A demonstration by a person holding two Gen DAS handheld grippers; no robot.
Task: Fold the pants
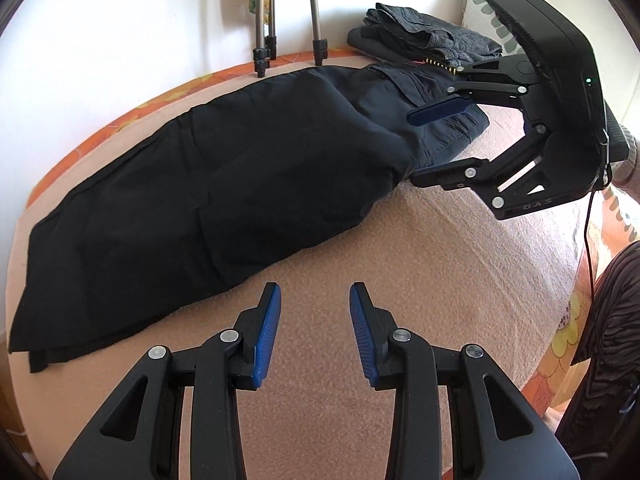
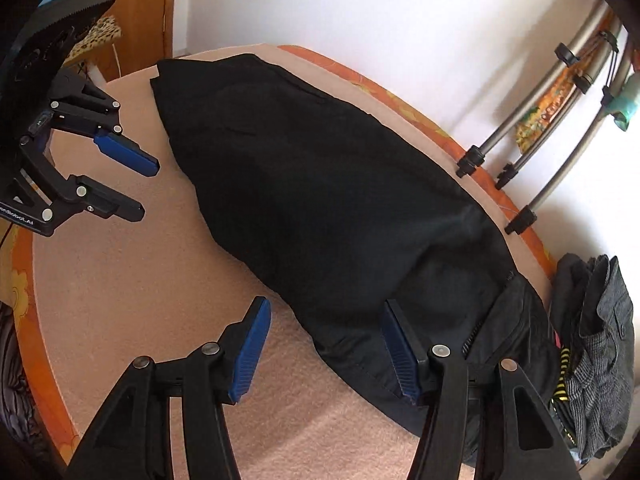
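Observation:
Black pants (image 1: 208, 184) lie lengthwise on a pink-beige bed (image 1: 400, 280), legs stacked, hems at the left and waist at the far right; they also show in the right wrist view (image 2: 320, 200). My left gripper (image 1: 315, 300) is open and empty over bare bed, just in front of the pants' near edge; it also shows in the right wrist view (image 2: 146, 188). My right gripper (image 2: 324, 316) is open, one finger over the pants near the waist, the other over bare bed. It also shows in the left wrist view (image 1: 410, 146) at the waist end.
A pile of folded grey and dark clothes (image 1: 424, 36) lies at the far right end of the bed, also in the right wrist view (image 2: 596, 344). Tripod legs (image 1: 272, 40) stand against the white wall behind the bed. A patterned pillow (image 1: 486, 8) is in the corner.

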